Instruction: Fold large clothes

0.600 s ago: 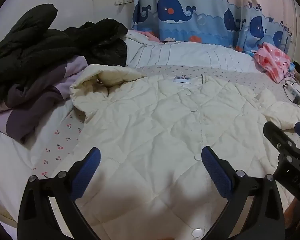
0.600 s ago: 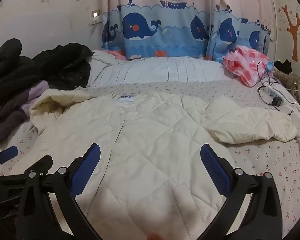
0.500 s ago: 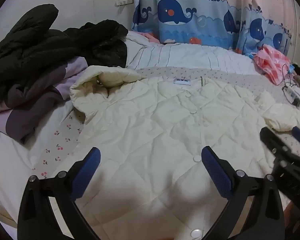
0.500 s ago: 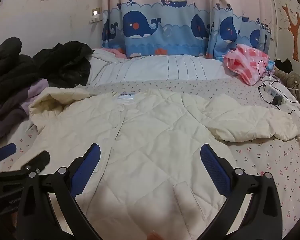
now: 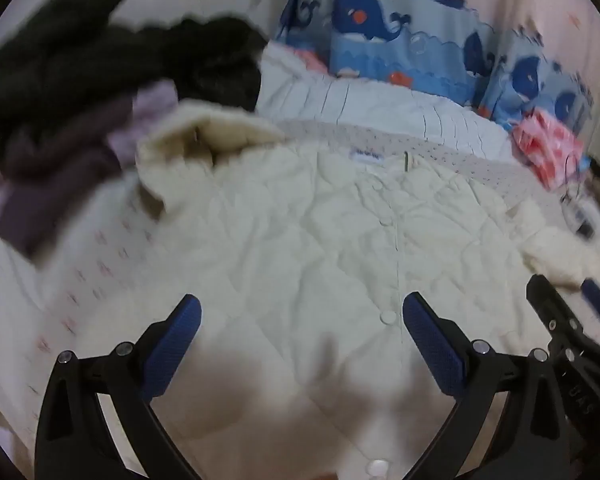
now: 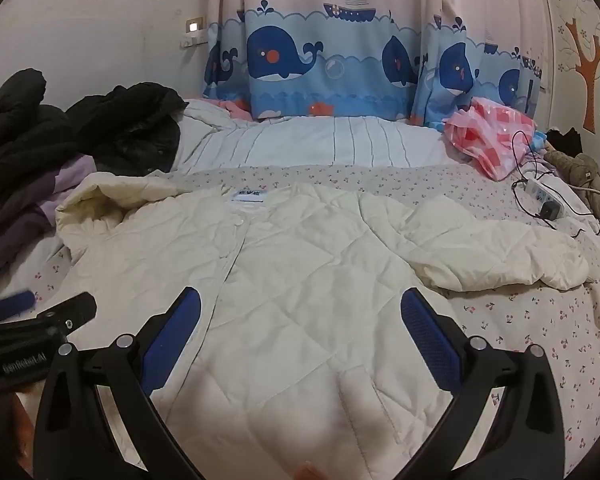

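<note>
Blur smears dark clothes (image 5: 100, 80) beside cream jacket (image 5: 320, 240).

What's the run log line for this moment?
stage: pre-grasp | cream jacket: spread flat on bed, unfolded | left gripper: open, empty | right gripper: open, empty

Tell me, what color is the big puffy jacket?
Cream white jacket, clearest in the right wrist view.

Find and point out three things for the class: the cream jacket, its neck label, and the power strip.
cream jacket (image 6: 300, 280), right wrist view, quilted front panel.
neck label (image 6: 249, 196), right wrist view, middle of the white tag.
power strip (image 6: 542, 193), right wrist view, its white body.
</note>
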### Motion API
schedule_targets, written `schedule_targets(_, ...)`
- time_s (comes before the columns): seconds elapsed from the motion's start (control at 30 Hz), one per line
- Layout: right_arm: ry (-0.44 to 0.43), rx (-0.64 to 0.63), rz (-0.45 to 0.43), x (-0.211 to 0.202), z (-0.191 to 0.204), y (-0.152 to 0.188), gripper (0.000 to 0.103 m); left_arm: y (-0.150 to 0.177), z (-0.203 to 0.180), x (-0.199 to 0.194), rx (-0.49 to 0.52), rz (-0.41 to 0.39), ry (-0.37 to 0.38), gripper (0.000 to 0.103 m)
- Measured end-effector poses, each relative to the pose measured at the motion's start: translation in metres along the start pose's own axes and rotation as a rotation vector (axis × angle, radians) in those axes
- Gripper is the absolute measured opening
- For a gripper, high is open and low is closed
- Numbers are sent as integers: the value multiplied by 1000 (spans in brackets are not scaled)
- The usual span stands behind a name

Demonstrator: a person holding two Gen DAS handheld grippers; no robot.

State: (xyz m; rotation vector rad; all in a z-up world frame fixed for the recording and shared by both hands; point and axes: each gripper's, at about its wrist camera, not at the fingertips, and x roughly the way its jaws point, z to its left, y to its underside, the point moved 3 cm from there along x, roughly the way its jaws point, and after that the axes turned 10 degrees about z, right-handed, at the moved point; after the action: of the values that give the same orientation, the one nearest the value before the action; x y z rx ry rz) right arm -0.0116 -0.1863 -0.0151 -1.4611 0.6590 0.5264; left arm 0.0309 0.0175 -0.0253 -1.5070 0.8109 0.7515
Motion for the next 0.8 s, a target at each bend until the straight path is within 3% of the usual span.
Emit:
schedule_targets(0.2, -12, 9, 10, -2, -6, -1, 97, 4, -3, -4, 2, -25, 35, 95)
schedule_targets(0.4, -5, -8, 12, -1, -5, 0, 97, -1, -17, -10, 93, -90, -41, 96)
schedule_targets(0.8, -9, -18, 29, 3, -5, 3, 97, -2, -14, -8, 83, -92, -45, 96)
